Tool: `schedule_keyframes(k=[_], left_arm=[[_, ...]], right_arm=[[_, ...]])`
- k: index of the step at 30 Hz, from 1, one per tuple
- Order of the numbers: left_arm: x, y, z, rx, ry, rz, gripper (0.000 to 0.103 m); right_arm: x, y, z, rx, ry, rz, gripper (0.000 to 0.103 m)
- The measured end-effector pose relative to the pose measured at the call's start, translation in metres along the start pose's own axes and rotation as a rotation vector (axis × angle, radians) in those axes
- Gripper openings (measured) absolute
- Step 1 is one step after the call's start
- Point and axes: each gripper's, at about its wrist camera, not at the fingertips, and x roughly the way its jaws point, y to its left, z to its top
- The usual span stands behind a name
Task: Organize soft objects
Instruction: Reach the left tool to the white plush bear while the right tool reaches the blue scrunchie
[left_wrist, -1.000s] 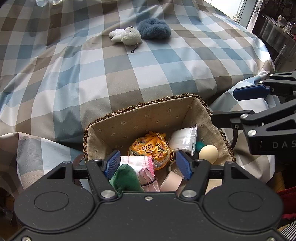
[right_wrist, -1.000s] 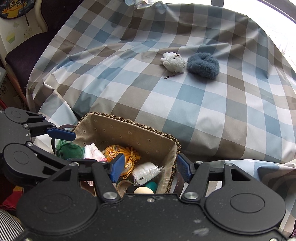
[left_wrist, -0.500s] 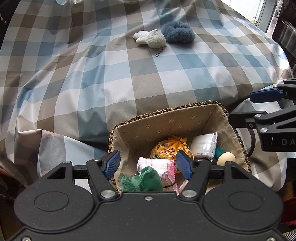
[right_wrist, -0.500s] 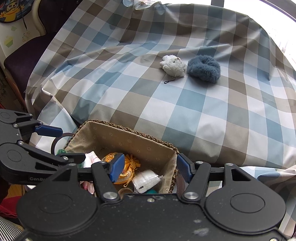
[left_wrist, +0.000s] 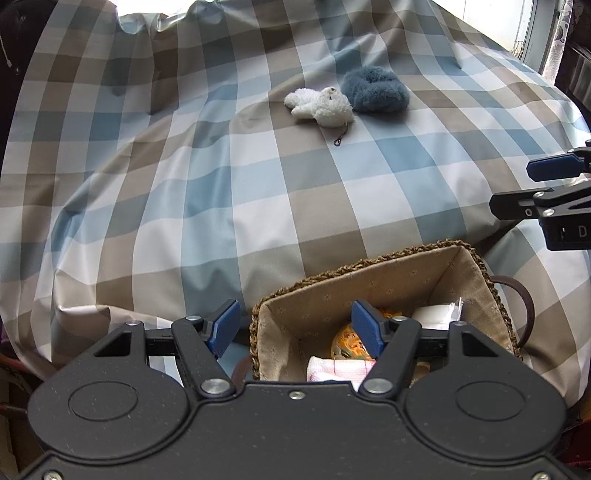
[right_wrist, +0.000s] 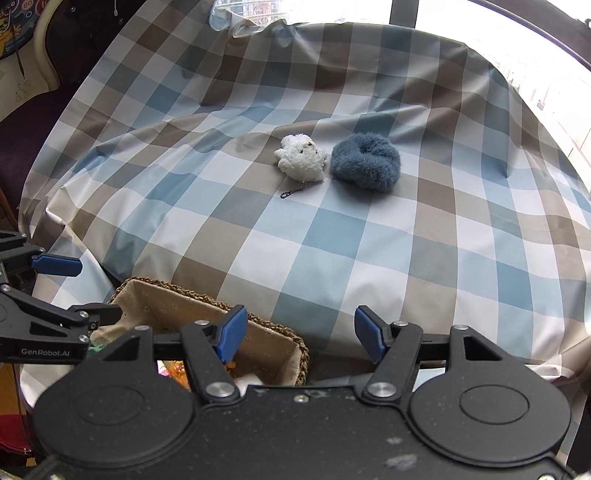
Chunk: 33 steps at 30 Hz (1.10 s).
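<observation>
Pulling both tools back and up from the basket, I now look out over the checked cloth (right_wrist: 369, 251) on the counter, which fills far more of each view than it did a second ago. The woven basket (left_wrist: 332, 273) has dropped to the lower edge: below and right of my left hand-held gripper (left_wrist: 295, 326), below and left of my right hand-held gripper (right_wrist: 301, 334). Its contents are half hidden now; I can pick out an orange pouch (left_wrist: 347, 343), a white packet (left_wrist: 436, 315) and a pink cloth (left_wrist: 332, 369), but the green toy no longer shows clearly.

Both hand-held grippers are spread wide with nothing between the blue pads, so I judge nothing came out of the basket on this pass.

Far ahead, well apart from both tools, the blue fluffy scrunchie (right_wrist: 365, 160) and the white plush toy (right_wrist: 301, 158) lie side by side, just touching, the toy's little chain (right_wrist: 293, 192) trailing toward me. I take these as the next soft things to gather, probably into the basket.
</observation>
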Motion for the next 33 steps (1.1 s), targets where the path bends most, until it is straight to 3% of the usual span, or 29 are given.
schedule_keyframes(k=[5,10,16,21,29,33], left_arm=[[0.003,0.004,0.025,0.048,-0.089,0.054,0.066],[0.021,0.009,0.050,0.032,-0.125,0.062,0.068],[0.065,0.012,0.083,-0.025,-0.108,0.054,0.068],[0.107,0.001,0.103,0.001,-0.155,0.120,0.068],[0.146,-0.012,0.122,0.040,-0.241,0.142,0.070],[0.160,-0.015,0.129,0.033,-0.285,0.136,0.081]], right_arm=[[0.024,-0.009,0.020,-0.014,-0.066,-0.074,0.067],[0.063,-0.023,0.044,0.006,-0.094,-0.120,0.071],[0.134,-0.043,0.069,0.065,-0.056,-0.182,0.072],[0.181,-0.057,0.080,0.122,-0.038,-0.193,0.072],[0.221,-0.069,0.090,0.139,-0.144,-0.230,0.081],[0.236,-0.072,0.098,0.128,-0.193,-0.245,0.087]])
